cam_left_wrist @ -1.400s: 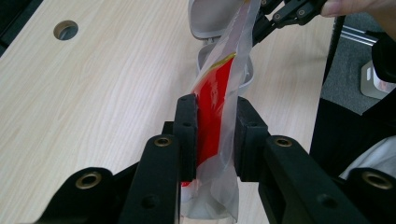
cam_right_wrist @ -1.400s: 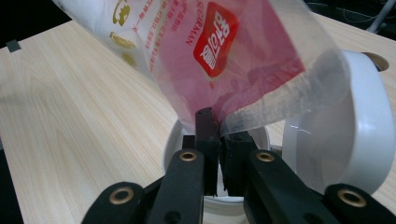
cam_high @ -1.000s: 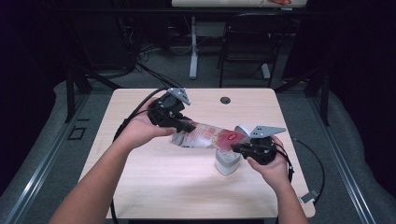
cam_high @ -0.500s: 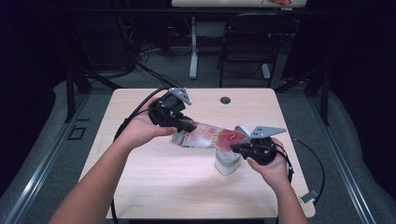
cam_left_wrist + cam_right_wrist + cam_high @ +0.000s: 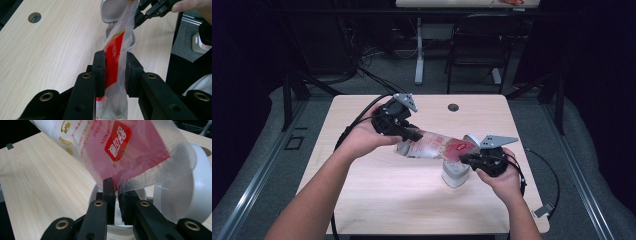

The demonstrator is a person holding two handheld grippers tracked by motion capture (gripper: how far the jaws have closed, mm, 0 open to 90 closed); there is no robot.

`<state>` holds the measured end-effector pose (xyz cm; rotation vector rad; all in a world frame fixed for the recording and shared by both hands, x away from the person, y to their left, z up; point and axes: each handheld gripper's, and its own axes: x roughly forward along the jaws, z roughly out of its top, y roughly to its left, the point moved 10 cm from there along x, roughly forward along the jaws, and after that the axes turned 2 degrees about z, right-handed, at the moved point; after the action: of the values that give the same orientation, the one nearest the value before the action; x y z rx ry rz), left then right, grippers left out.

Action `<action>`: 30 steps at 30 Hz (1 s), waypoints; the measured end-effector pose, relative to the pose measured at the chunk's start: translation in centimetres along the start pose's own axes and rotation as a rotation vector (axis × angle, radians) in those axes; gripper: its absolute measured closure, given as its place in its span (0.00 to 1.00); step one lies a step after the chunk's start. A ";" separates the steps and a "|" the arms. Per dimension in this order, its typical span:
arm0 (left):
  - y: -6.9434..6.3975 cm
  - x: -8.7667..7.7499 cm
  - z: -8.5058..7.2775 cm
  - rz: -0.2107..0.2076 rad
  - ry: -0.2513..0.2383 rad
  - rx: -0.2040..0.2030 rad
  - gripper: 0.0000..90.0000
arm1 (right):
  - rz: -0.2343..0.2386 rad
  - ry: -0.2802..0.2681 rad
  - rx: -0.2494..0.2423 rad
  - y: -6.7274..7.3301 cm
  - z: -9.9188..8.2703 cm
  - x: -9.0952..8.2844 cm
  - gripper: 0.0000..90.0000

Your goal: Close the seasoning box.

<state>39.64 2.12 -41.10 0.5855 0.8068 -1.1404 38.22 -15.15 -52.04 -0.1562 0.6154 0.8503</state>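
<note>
Bag (image 5: pixel 434 146) of red-and-clear plastic hangs stretched between the two grippers above the bench (image 5: pixel 377 200) in the high view. The left gripper (image 5: pixel 409 134) clamps its upper, far end, and the right gripper (image 5: pixel 464 159) holds the lower end over a white container (image 5: pixel 455 173) with its lid flipped back. The slope looks meant to let the contents slide towards that container.

From the left gripper view, the left gripper (image 5: pixel 115 72) has its jaws closed on the bag (image 5: pixel 113 60), pinching the film flat so it cannot slip. The bag runs away and down to the container (image 5: pixel 112 10), where the right gripper (image 5: pixel 140 18) meets it.

Looking along the right gripper (image 5: pixel 116 186), its narrow jaws have just been opening a little, yet a corner of the bag (image 5: pixel 117 145) sits between the pads, seemingly held. The container (image 5: pixel 197 185) sits right below, so that corner is probably kept there as a spout aimed at the opening.
</note>
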 end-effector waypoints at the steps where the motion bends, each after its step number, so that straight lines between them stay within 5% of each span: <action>1: 0.0 0.0 0.0 -0.001 0.000 -0.001 0.82 | 0.000 0.001 0.000 0.0 0.0 0.0 0.94; 30: -0.1 0.0 0.3 -0.002 -0.002 0.000 0.82 | -0.007 0.005 0.000 -0.1 -0.1 0.0 0.92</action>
<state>39.64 1.81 -40.93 0.5831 0.8057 -1.1429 38.26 -15.20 -52.12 -0.1609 0.6196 0.8439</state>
